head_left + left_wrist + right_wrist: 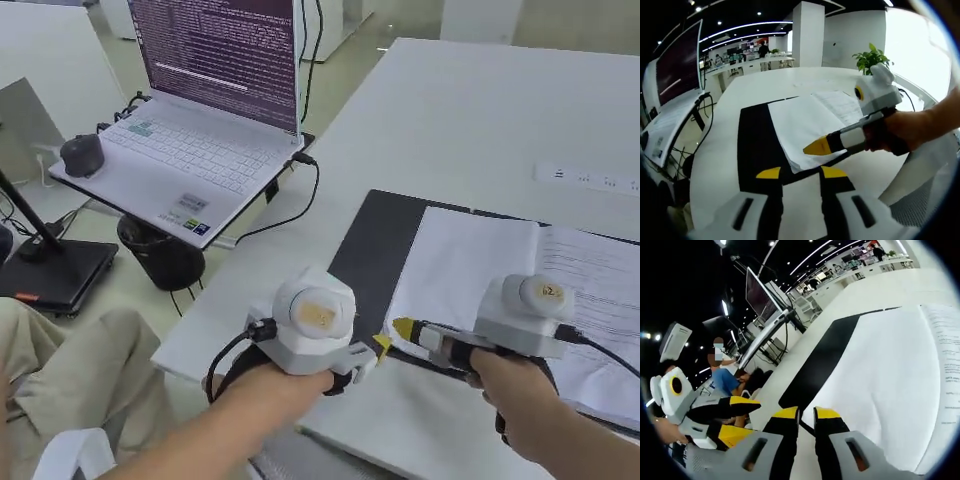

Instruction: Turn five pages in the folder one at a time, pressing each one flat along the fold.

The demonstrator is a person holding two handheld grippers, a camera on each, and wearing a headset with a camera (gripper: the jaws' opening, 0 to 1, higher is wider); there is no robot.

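Right gripper view. The right gripper [805, 414] is seen along its own black, yellow-tipped fingers [785, 416]. They stand close together, with a thin gap, at the near left corner of a blank white page [880, 375]. Whether the page lies between them cannot be told. The page rests on an open black folder [820, 365] on the white worktop [880, 290], and a printed sheet [946, 350] adjoins it at right. At lower left is the left gripper [746, 420], its fingers spread apart. Behind it are a raised laptop [760, 297] and a seated person [725, 377].

Folder [375, 250] on table [450, 110]; laptop [200, 150] left of table; left gripper [380, 346], right gripper [403, 328] at folder's near corner.
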